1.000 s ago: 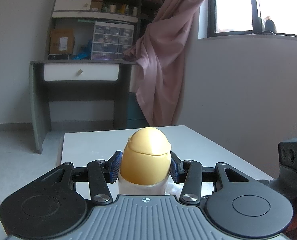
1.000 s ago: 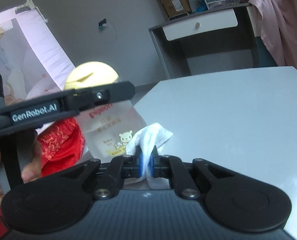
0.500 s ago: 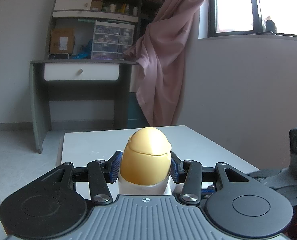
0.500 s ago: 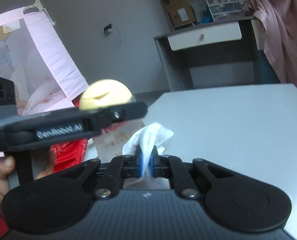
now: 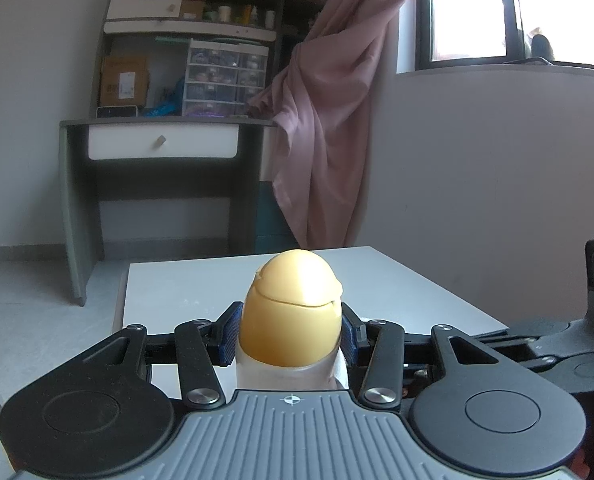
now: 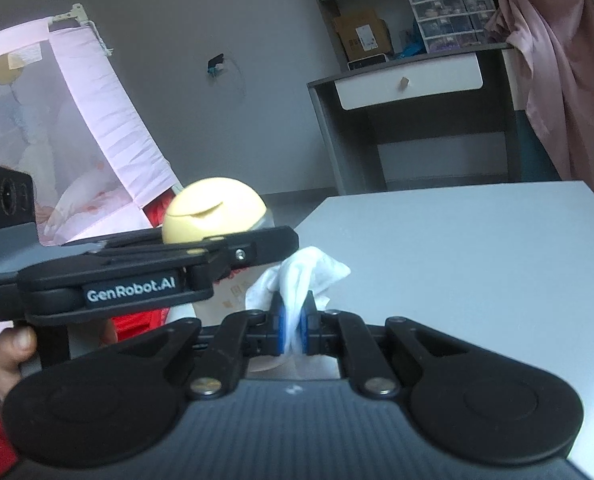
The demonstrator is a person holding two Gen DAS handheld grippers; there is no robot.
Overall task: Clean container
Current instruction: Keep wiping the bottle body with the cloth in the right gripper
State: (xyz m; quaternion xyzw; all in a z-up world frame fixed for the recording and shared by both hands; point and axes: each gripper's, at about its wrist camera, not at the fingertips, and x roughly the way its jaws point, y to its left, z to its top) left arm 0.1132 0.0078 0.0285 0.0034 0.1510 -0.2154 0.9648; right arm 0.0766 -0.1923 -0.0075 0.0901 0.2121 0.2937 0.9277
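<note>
Left gripper (image 5: pixel 289 338) clamped on a clear baby bottle (image 5: pixel 291 364) with yellow domed cap (image 5: pixel 293 304) above a white table (image 5: pixel 397 284), right gripper (image 6: pixel 293 326) pinching a white wipe (image 6: pixel 301 276) just beside it, grey desk (image 5: pixel 157 136) and pink curtain (image 5: pixel 329 120) beyond.

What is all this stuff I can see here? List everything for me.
Clear plastic bottle with yellow domed cap: one, clamped upright in left gripper.
White crumpled cloth: one, pinched in right gripper, beside the bottle.
Grey table: one, under both grippers.
Grey desk with white drawer: one, at far wall.
Cardboard box: one, brown, on desk.
Pink curtain: one, beside window.
Left gripper: black, blue pads.
Right gripper: black, blue pads.
Hand: holding left gripper's handle.
</note>
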